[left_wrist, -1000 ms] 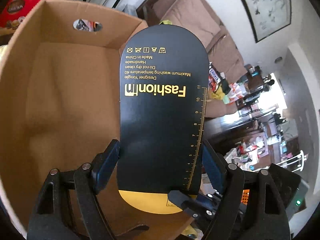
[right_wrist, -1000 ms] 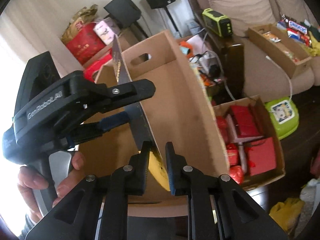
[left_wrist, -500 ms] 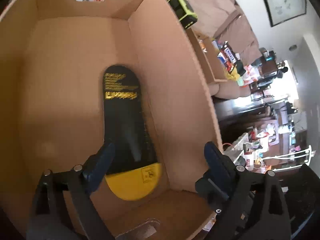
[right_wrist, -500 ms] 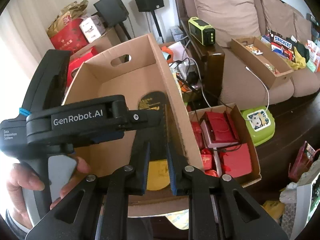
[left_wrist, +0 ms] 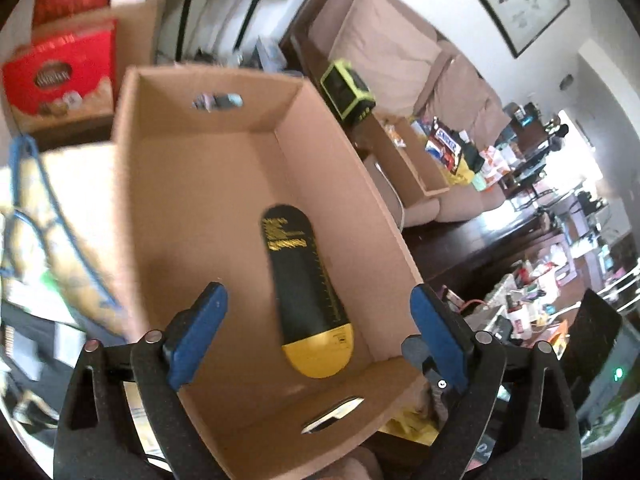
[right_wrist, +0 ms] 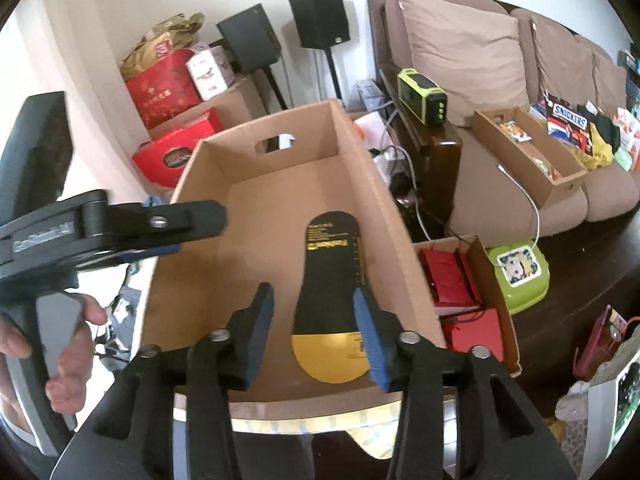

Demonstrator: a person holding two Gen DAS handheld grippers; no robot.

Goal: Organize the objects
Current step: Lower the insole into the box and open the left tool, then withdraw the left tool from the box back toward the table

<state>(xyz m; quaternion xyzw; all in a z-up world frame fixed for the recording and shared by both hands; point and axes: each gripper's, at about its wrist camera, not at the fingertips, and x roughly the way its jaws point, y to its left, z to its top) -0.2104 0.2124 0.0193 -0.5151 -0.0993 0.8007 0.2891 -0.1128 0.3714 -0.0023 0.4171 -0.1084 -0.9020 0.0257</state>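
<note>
A black insole-shaped card with a yellow end [left_wrist: 310, 292] lies flat on the bottom of an open cardboard box [left_wrist: 176, 184], near its right wall. It also shows in the right wrist view [right_wrist: 334, 292] inside the same box [right_wrist: 200, 184]. My left gripper [left_wrist: 318, 332] is open and empty above the box's near end. My right gripper [right_wrist: 314, 334] is open and empty above the card's yellow end. The left gripper also shows in the right wrist view [right_wrist: 172, 224], at the box's left rim.
Red gift boxes [right_wrist: 172, 92] and black speakers [right_wrist: 320, 20] stand behind the box. A brown sofa [right_wrist: 520, 60] with a snack tray [right_wrist: 524, 148] is to the right. A box of red packages [right_wrist: 460, 292] and a green container [right_wrist: 516, 276] sit on the dark floor.
The card went from held upright in both grippers to lying flat in the box. Both grippers opened and drew back from the box.
</note>
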